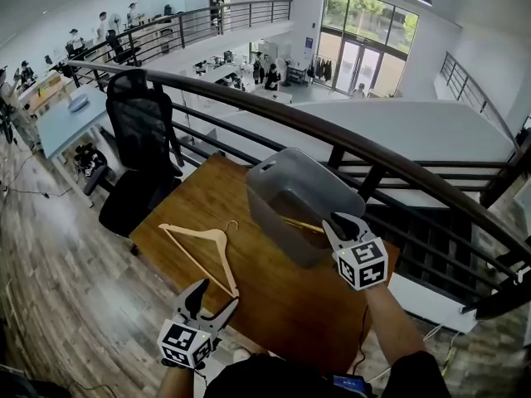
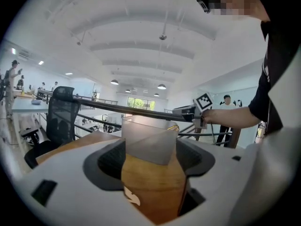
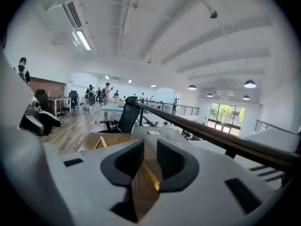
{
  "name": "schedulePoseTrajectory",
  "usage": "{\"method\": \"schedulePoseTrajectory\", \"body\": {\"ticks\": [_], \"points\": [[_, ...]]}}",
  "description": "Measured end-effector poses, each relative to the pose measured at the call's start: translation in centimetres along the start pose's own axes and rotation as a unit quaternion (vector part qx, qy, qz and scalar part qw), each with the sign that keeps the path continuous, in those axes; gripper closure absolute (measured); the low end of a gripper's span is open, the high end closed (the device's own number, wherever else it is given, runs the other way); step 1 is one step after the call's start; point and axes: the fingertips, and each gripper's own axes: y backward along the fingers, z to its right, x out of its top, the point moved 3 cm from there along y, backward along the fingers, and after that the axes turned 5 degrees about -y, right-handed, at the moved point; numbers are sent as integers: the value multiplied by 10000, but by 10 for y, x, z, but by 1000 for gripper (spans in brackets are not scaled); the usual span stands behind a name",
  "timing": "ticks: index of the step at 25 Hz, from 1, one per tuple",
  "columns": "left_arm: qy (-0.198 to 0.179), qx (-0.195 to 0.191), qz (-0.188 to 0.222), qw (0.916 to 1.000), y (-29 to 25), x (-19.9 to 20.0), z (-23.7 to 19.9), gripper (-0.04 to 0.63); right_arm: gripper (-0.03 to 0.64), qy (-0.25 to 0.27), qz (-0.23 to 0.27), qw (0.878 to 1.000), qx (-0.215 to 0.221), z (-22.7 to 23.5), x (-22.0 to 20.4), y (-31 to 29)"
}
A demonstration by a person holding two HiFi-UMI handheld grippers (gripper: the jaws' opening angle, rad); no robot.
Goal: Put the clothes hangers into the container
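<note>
Pale wood marks what is left to do: one wooden clothes hanger (image 1: 191,230) lies flat on the left half of the table (image 1: 282,313), its hook toward the far edge and one arm reaching the near edge. The left gripper (image 1: 213,298) hovers over that near edge just beside the arm's tip. Its jaws are spread wide with nothing between them but bare tabletop, and the container is in line beyond. Further right, toward the far right corner, stands the grey translucent plastic container (image 1: 278,214). A second hanger (image 1: 303,224) is already inside, and one slim wooden end slants up to the near rim. The right gripper (image 1: 344,225) hangs just over that rim. Its jaws are drawn close with only a narrow slit between them, and the bright wooden edge seen in the slit appears to lie beyond the pads, so the gripper looks empty. Judging from this, the step in hand is fetching the hanger from the table. It would go best if the left gripper closes across the near arm, or better the neck below the hook, where the wood is thickest and the hanger is least likely to swing. The pads should meet the wood squarely, since a flat hanger on a smooth top can skid away from a glancing touch. The right gripper should clear the mouth first. The hanger should then go in end-first and tilted, beside the one already there and not across its raised end.
</note>
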Motion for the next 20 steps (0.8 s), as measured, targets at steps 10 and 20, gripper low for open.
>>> {"method": "schedulePoseTrajectory", "body": {"ticks": [10, 20], "points": [[39, 90, 469, 9989, -4, 16, 3, 419, 612, -153, 1201, 9926, -114, -41, -20, 76], [205, 323, 487, 9981, 5, 12, -4, 425, 620, -203, 983, 9941, 414, -84, -44, 68]]}}
